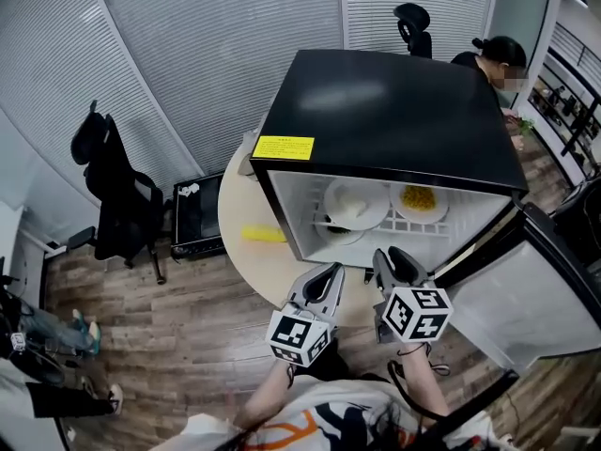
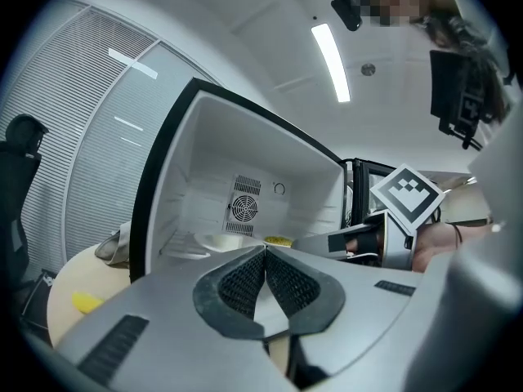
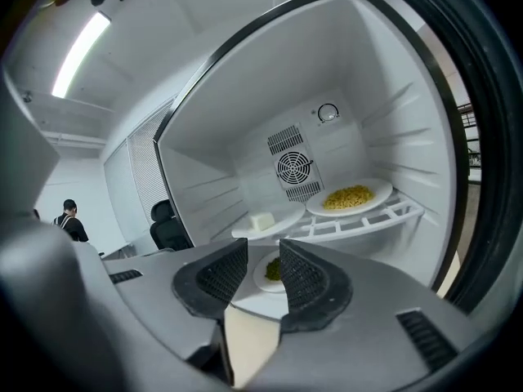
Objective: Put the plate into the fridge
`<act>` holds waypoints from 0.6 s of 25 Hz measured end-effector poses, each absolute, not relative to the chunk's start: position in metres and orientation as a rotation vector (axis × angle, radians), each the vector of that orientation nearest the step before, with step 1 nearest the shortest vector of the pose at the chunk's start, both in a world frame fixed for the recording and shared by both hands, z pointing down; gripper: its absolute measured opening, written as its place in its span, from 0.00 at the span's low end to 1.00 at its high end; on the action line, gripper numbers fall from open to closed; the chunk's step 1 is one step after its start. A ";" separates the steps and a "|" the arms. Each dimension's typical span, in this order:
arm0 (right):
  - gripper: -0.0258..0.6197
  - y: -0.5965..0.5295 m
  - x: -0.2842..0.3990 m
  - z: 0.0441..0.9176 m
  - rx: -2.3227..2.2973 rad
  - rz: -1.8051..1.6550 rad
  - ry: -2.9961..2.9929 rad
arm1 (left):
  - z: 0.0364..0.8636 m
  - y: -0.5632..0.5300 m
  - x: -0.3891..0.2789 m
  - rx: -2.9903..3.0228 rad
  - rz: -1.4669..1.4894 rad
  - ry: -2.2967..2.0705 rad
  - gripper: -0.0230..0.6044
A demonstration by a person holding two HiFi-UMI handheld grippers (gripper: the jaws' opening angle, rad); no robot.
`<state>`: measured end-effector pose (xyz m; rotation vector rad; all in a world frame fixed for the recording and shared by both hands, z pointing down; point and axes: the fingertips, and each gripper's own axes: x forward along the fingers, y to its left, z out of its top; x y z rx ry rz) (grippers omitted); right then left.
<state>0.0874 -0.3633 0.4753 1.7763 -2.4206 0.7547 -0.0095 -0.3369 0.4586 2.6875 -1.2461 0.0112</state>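
Black mini fridge (image 1: 394, 111), door swung open, white inside, small white plate (image 3: 261, 278) with green food lying flat under wire shelf (image 3: 368, 219), yellow-food plate (image 3: 382, 190) and white-block plate (image 3: 286, 219) side by side on the shelf

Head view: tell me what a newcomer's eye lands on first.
The open black fridge on the round table dominates the middle. Inside sit a white plate and a plate of yellow food. Just before it hover the left hand-held gripper and right hand-held gripper.
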 end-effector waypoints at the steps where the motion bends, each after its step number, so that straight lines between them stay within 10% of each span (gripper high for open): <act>1: 0.24 -0.358 0.090 0.477 1.769 0.758 -2.421 | 0.459 -0.333 -0.007 2.686 0.014 -1.250 0.05; 15: 0.13 -0.276 0.122 0.489 1.693 0.762 -2.432 | 0.462 -0.264 0.032 2.670 0.043 -1.283 0.05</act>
